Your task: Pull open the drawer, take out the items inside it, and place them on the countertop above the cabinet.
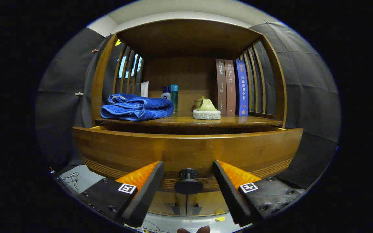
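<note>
Three upright books point(231, 86) bear Chinese spine lettering; gripper point(188, 181) open around drawer knob point(188, 183).

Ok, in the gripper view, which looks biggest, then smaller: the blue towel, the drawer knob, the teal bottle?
1. Blue towel, on the countertop.
2. Drawer knob, though it sits close to the camera, between the open gripper fingers, so it looks bigger.
3. Teal bottle.

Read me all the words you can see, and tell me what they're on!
"乌合之众": left brown book, on its spine.
"法律适用全书": blue book, on its spine.
Middle brown book and bottles: too blurred to read.
Gripper, open with fingers flanking the drawer knob: no words.
</note>
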The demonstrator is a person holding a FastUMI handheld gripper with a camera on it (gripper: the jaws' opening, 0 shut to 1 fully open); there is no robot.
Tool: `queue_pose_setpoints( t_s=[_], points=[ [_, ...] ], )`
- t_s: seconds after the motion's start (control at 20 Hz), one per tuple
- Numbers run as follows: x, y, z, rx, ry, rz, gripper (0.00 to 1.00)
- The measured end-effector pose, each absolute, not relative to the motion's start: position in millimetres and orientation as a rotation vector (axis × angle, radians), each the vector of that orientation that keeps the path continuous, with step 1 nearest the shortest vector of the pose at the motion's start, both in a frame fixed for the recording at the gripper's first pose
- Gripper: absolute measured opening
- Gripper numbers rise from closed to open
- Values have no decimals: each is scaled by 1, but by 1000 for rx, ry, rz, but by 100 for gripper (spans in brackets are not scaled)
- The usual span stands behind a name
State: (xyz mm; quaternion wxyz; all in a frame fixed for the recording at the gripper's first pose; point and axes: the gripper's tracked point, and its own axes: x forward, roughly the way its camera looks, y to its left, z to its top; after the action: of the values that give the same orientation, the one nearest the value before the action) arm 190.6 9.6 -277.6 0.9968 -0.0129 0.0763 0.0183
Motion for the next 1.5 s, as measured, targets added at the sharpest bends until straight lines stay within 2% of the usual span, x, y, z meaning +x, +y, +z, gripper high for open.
queue_pose_setpoints(
  t_s=[0.5, 1.0, 1.5],
  points=[
    [244, 12, -282, -52, 175, 35, 100],
    [245, 12, -280, -87, 177, 31, 99],
    [150, 12, -135, -72, 2, 50, 98]
  ],
)
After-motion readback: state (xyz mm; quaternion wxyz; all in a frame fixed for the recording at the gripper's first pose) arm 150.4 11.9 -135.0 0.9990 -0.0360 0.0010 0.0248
